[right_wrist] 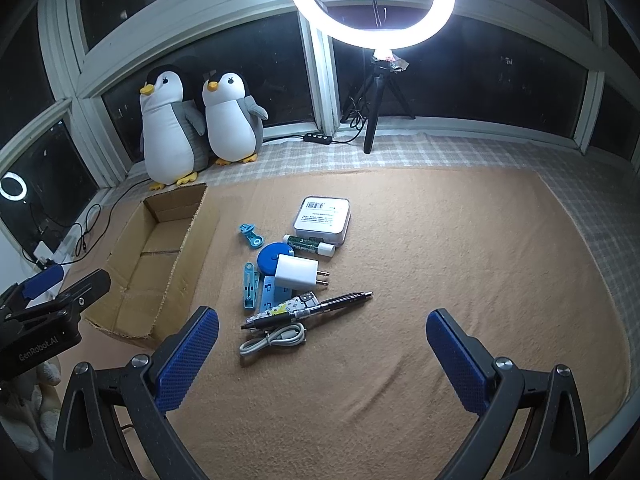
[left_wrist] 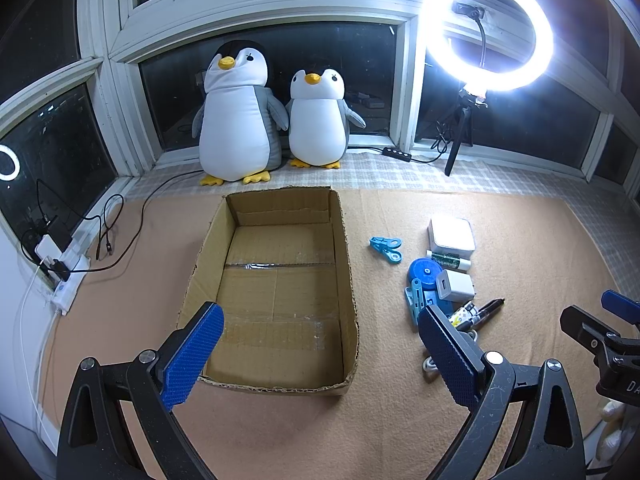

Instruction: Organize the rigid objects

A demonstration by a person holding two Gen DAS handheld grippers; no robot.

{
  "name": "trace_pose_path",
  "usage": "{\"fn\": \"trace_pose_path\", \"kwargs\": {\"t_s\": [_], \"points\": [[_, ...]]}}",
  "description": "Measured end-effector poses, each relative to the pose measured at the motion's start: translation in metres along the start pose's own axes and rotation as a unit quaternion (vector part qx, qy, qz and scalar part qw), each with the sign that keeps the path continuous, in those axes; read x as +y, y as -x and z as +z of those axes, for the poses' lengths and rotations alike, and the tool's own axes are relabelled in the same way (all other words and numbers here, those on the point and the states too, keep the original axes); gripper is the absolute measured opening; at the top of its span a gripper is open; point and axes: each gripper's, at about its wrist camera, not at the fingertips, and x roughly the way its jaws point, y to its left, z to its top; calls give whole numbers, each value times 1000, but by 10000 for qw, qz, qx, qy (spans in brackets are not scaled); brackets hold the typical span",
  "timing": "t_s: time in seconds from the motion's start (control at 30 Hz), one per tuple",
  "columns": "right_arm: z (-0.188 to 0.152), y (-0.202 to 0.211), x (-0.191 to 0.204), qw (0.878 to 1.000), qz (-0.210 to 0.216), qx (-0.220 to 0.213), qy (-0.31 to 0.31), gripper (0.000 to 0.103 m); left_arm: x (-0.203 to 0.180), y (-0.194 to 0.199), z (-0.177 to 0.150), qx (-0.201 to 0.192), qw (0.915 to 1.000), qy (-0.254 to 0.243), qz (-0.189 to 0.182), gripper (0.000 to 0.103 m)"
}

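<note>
Both grippers empty, jaws wide apart: left gripper [left_wrist: 320,360] over the box [left_wrist: 276,288], right gripper [right_wrist: 322,354] just short of the pile. Box bare inside, corrugated card, torn rim, soft walls. Beside it on the fuzzy blanket [right_wrist: 460,280]: white charger [right_wrist: 294,271], hard, smooth, likely light, best pinched across its 2 flat faces, clear of the prongs. Pen [right_wrist: 312,307] slim, round, prone to roll; take mid-barrel. White case [right_wrist: 322,220] glossy, possibly slippery. Blue clips [right_wrist: 251,235] ridged plastic. Cable [right_wrist: 274,338] limp.
</note>
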Motion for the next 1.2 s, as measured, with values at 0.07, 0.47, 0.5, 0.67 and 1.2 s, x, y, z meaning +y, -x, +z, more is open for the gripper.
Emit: {"fn": "trace_pose_path", "kwargs": {"t_s": [0.07,0.47,0.5,0.67,1.2], "points": [[0,0,1,10000,6,7,1,103,0,0,0,-4,10000,3,-1,100],[-2,-3,3,10000,9,41,18,103,0,0,0,0,10000,2,-7,99],[-2,-3,3,10000,10,46,20,103,0,0,0,2,10000,1,-6,100],[-3,-4,4,10000,1,72,36,103,3,-2,0,22,10000,33,10,100],[-4,-15,0,9998,57,193,29,103,68,-35,-11,379,9963,529,556,99]]}}
